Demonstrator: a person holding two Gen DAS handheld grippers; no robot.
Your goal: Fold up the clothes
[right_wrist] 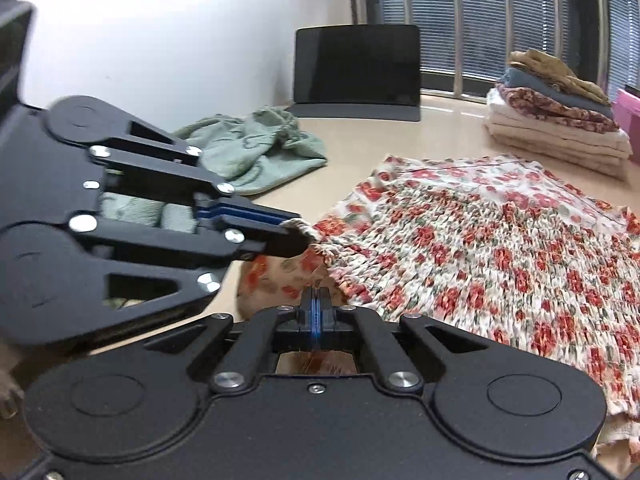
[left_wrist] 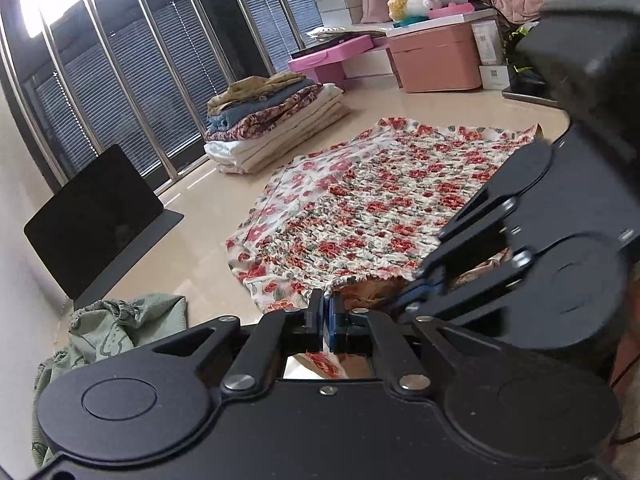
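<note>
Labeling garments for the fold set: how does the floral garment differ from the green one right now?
The floral garment is spread mostly flat on the table; the green garment lies crumpled in a heap. The floral garment is white with red flowers and a shirred, puckered panel; the green garment is pale green with a faint line pattern. Both grippers, left gripper and right gripper, are shut on the floral garment's near edge; the green garment is untouched. Both sit on the same beige table.

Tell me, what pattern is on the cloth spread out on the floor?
Red flowers with green leaves on white cloth, clearest in the left wrist view.
</note>
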